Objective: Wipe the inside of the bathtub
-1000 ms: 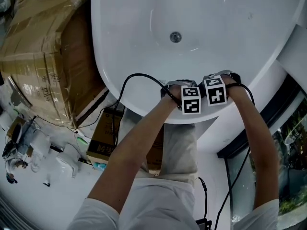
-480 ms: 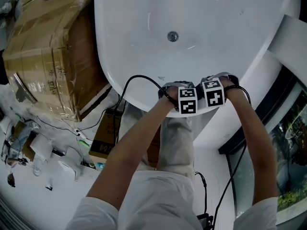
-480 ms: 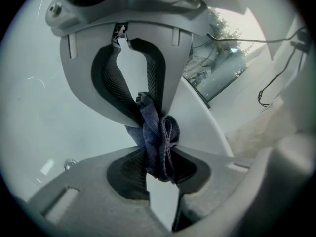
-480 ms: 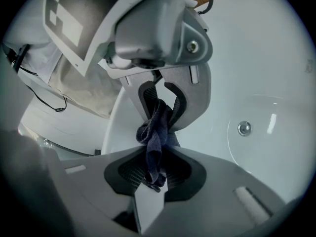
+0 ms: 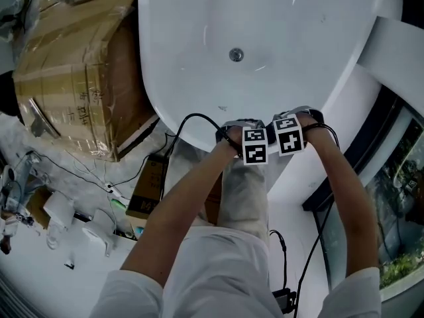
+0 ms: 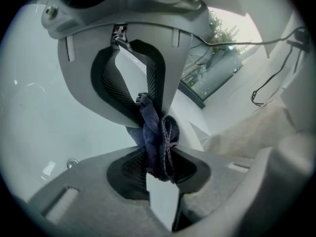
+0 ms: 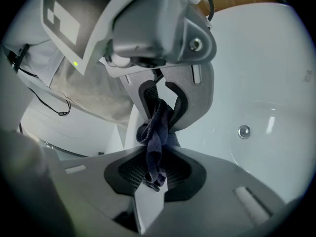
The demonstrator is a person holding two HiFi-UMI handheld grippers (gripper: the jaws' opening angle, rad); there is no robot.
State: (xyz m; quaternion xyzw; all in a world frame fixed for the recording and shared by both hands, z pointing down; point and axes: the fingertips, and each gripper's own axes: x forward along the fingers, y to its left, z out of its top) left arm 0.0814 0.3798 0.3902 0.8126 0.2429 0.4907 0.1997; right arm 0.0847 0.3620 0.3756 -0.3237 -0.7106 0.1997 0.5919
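The white bathtub [image 5: 291, 32] fills the upper part of the head view, its inside bare and glossy, with the round metal drain [image 5: 236, 55] near the middle of the basin. The dark blue cloth [image 6: 157, 132] is over the tub's near rim, at about 6 o'clock from the drain. It is hidden under the marker cubes in the head view but plain in both gripper views. It is a twisted, bunched strip stretched between the two grippers, which face each other tip to tip. The left gripper [image 6: 159, 168] has its jaws drawn in to a narrow gap and clamped on one end of the bunch, which fills the space between the dark ribbed pads. The right gripper [image 7: 152, 176] has its jaws almost together, pinching the other, thinner end, with a short frayed tail hanging past the pads. In the head view the two grippers sit side by side, touching, just over the rim, with a black cable [image 5: 182, 128] looping off at 9 o'clock. A large cardboard box [image 5: 73, 78] wrapped in clear film stands beside the tub at 9 o'clock, and a small brown box [image 5: 147, 189] lies on the white floor [image 5: 59, 283] at 7 o'clock. A window [image 5: 401, 197] with greenery shows at 4 o'clock.
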